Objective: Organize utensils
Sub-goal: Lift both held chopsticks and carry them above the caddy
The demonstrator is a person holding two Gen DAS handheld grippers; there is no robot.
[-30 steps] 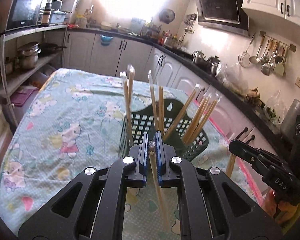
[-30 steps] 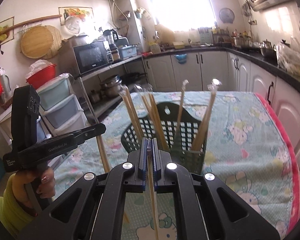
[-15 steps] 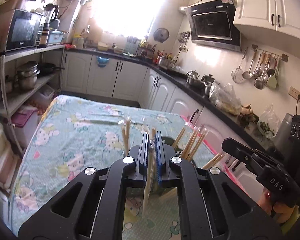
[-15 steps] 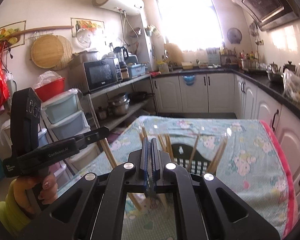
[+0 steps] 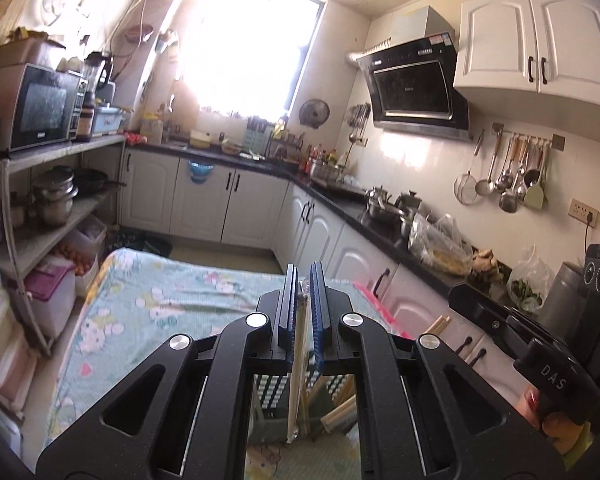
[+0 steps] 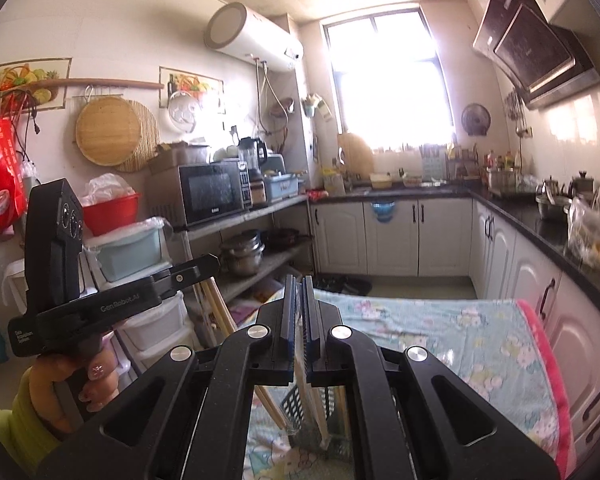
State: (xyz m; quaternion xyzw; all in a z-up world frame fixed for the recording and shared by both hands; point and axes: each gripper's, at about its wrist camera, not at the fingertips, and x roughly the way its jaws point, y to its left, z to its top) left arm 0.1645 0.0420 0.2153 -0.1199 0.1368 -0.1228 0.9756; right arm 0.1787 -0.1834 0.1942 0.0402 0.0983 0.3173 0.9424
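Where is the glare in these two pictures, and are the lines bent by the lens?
Left wrist view: the window is blown out and washes the wall beside it. Right wrist view: the window also glares white. Both views: fisheye bends the cabinets and edges; corners are black.

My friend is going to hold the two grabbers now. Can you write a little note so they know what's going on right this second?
Left gripper: shut on one wrapped pair of pale wooden chopsticks, which hangs down below the jaws.
Right gripper: shut on another wrapped pair of wooden chopsticks, also hanging down.
Both are held above the dark green plastic lattice basket, which stands on the table with the cartoon-print cloth.
Done: more chopsticks already sit in the basket.
Left: these two pairs have not been put anywhere yet. Where they belong cannot be told from here.
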